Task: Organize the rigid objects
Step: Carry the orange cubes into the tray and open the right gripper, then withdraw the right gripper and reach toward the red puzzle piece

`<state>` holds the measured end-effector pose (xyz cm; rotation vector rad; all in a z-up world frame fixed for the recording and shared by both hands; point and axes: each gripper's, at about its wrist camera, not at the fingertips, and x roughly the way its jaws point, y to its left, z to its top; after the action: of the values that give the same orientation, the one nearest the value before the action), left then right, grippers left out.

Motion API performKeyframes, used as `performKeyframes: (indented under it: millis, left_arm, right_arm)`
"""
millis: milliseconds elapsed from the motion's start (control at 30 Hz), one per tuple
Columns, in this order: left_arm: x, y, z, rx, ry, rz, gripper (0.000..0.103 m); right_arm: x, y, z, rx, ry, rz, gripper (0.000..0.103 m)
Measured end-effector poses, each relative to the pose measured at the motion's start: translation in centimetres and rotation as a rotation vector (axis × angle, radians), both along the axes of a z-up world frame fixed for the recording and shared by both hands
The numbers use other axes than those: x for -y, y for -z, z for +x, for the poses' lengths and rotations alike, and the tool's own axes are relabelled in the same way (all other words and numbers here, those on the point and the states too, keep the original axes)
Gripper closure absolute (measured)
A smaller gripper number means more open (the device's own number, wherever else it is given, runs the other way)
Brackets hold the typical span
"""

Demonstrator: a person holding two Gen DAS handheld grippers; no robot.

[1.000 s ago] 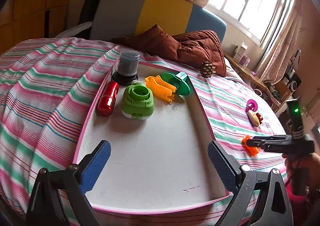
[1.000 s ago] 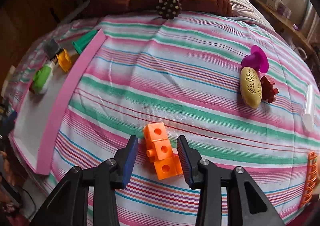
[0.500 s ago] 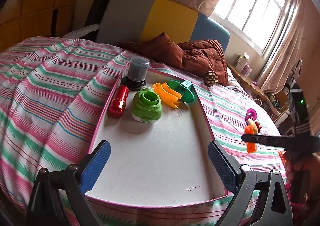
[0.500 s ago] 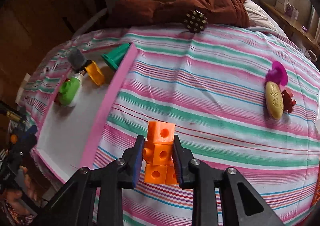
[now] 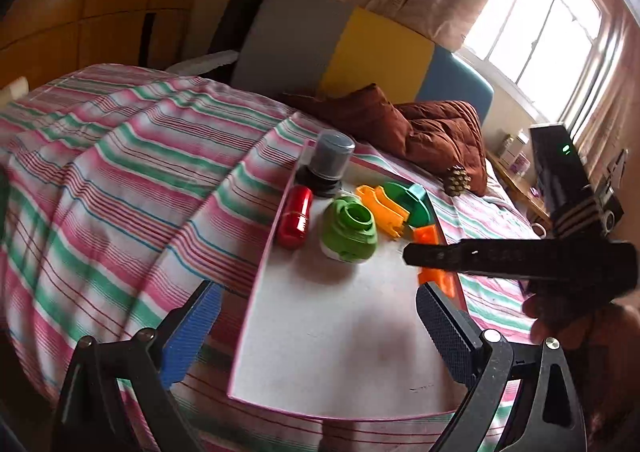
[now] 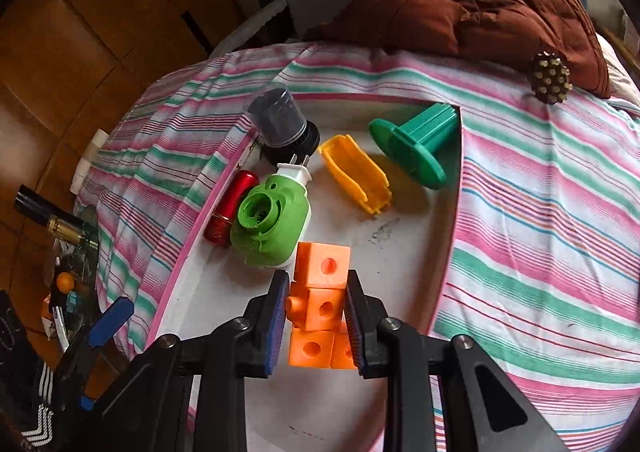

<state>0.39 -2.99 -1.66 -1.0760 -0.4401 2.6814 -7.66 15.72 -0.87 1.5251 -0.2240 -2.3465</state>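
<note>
Over the white tray (image 6: 404, 252) with the pink rim, on the striped bed (image 6: 540, 212): right tongs (image 6: 316, 318) clamped on the orange cube block (image 6: 320, 304), blue pads pressing its two sides. Block hangs above the tray's near-middle, just beside the green plug-in device (image 6: 272, 224); cannot tell whether its lowest cubes touch the tray floor. Left tongs (image 5: 316, 336) apart, holding nothing, low at the tray's near edge.

Tray holds, toward its far end: red capsule (image 6: 230, 208) along the left rim, touching the green device; dark cylinder with clear cap (image 6: 278, 120) behind them; yellow-orange clip (image 6: 356, 172); green flanged spool (image 6: 416, 140) in the far right corner. Spiky pine-cone ball (image 6: 550, 72) sits off the tray on the bedcover, against the brown quilted pillow (image 6: 500, 4)
</note>
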Motion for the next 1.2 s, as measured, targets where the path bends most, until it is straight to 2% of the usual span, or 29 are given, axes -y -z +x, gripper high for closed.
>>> performKeyframes:
  millis: [167,267,367,667,967,1200]
  left_arm:
    - [1.0,0.1,-0.4,0.016,-0.03,0.023,0.004]
    - [1.1,0.1,-0.4,0.017,-0.027,0.023,0.004]
    - [0.9,0.1,-0.3,0.012,-0.02,0.022,0.004]
    - [0.3,0.4,-0.3,0.024,0.006,0.018,0.004]
    - [-1.0,0.1,0.3,-0.001,0.071,0.016,0.004]
    - [-2.5,-0.2,1.0,-0.01,0.134,0.012,0.004]
  right_arm:
    - [1.3,1.0,-1.8,-0.014,0.014,0.041,0.077]
    - [1.2,1.1,-3.0,-0.029,0.065,0.056,0.076]
    - [0.6,0.8,-3.4,-0.035,0.091,0.014,0.072]
    - [-1.7,-1.1,-1.1,-0.07,0.125,-0.043,0.071]
    - [-3.5,-2.4,1.9,-0.12,0.108,0.068,0.071]
    - [-7.3,-1.7,4.1,-0.103,0.142,0.127,0.07]
